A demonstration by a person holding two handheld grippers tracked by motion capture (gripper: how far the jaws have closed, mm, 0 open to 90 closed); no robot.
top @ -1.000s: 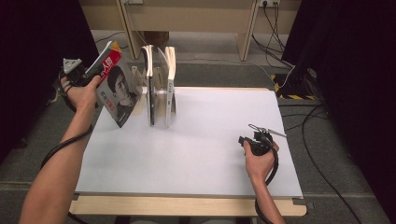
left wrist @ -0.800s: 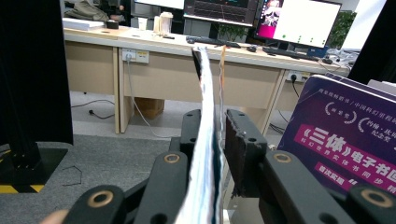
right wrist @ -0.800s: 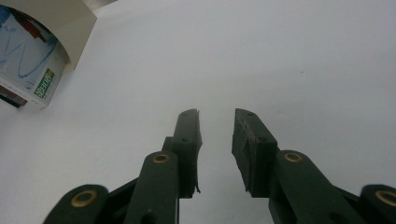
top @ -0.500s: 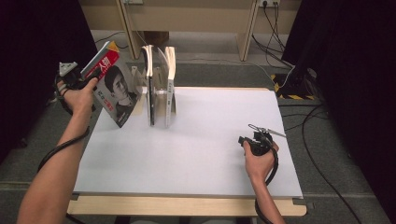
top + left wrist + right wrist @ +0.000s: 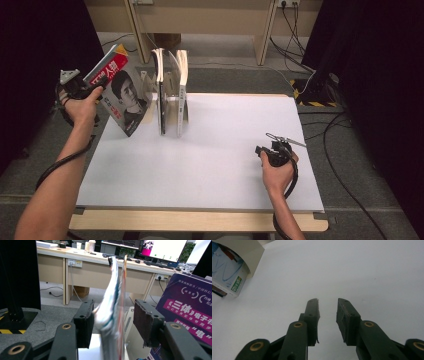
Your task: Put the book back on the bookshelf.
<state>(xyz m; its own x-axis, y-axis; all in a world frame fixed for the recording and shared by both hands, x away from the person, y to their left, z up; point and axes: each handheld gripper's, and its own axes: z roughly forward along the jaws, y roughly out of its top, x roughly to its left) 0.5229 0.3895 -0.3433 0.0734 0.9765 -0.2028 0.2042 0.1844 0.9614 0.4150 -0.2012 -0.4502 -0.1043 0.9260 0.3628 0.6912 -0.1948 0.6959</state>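
Jaws of the left gripper [image 5: 98, 85] have just spread off the magazine [image 5: 122, 97], now leaning far-left beside the rack [image 5: 170, 102]; right gripper [image 5: 265, 151] idles parted and empty, so little remains.
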